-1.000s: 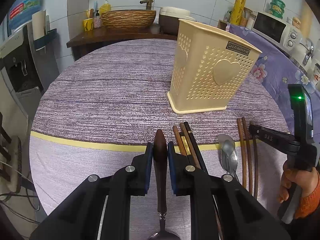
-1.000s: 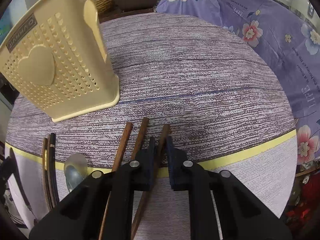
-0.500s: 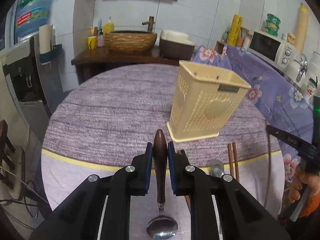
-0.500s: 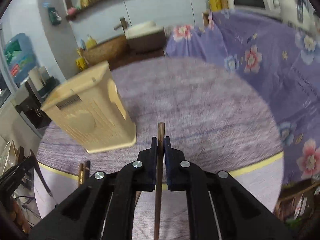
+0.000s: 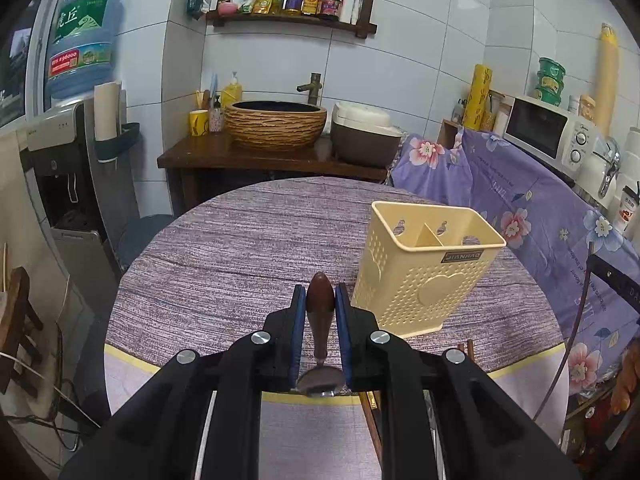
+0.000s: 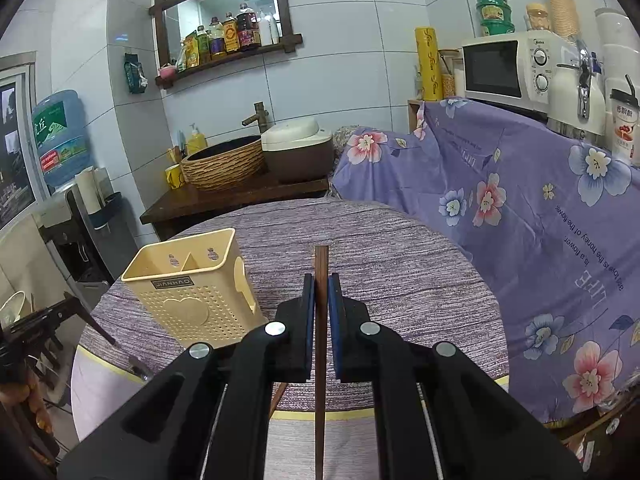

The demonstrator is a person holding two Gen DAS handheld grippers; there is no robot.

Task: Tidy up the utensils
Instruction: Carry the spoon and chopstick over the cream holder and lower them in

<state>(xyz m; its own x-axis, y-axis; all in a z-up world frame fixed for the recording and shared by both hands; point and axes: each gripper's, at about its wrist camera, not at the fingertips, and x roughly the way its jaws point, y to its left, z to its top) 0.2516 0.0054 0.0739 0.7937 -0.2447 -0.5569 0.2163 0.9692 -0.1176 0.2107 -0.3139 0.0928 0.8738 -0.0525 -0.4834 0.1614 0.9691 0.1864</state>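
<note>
My left gripper [image 5: 320, 294] is shut on a spoon [image 5: 319, 312] by its dark wooden handle; the metal bowl hangs below the pads. It is held high above the table, left of the cream perforated utensil holder [image 5: 426, 276], whose two compartments look empty. My right gripper [image 6: 321, 284] is shut on a brown wooden chopstick [image 6: 321, 360], held above the table right of the holder [image 6: 192, 294]. Other chopsticks [image 5: 466, 347] lie on the table behind the left gripper's fingers, mostly hidden.
The round table [image 5: 240, 248] has a purple cloth with a yellow stripe. A flowered purple cover [image 6: 540, 208] drapes furniture on the right. A wooden counter with a woven basin [image 5: 275, 124] and rice cooker [image 5: 366, 132] stands behind. A water dispenser [image 5: 64, 152] is on the left.
Both grippers have risen well above the table, carrying the spoon and the chopstick. The holder now appears lower and its open top has come into view.
</note>
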